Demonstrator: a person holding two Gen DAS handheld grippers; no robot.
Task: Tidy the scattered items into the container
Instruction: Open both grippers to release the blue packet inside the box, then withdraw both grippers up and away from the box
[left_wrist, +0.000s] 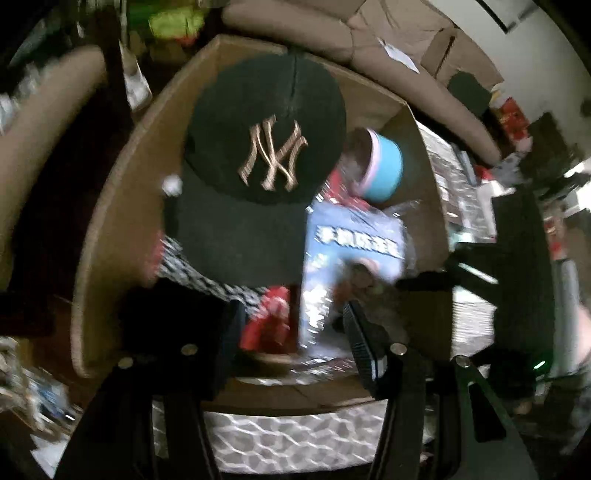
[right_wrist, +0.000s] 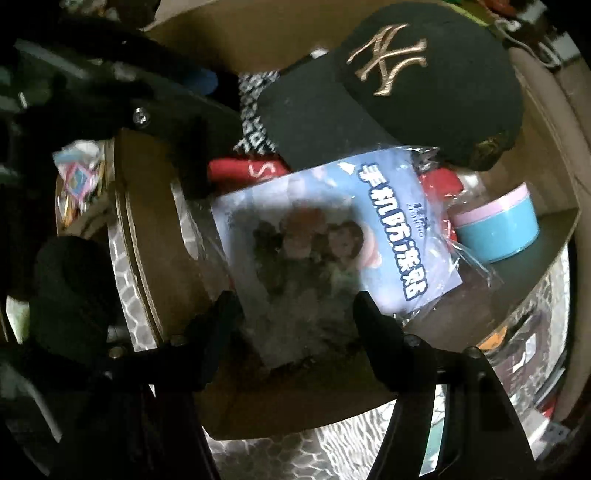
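A cardboard box (left_wrist: 122, 206) holds several items. A black cap with a gold NY logo (left_wrist: 266, 147) lies on top, over a checkered cloth (left_wrist: 192, 273) and a red cloth (left_wrist: 269, 317). A teal tub with a pink rim (left_wrist: 384, 166) leans in the far right corner. My left gripper (left_wrist: 291, 332) hangs open over the box's near side with nothing between its fingers. My right gripper (right_wrist: 295, 306) points down into the box (right_wrist: 147, 229). The lower end of a blue packet in clear wrap (right_wrist: 332, 229) lies between its open fingers, and no pad visibly presses it.
The box stands on a grey-and-white patterned surface (left_wrist: 295, 435). Beige sofa cushions (left_wrist: 369, 40) rise behind it. A colourful packet (right_wrist: 77, 181) and other clutter lie outside the box's left wall. More packets (left_wrist: 454, 192) lie past its right wall.
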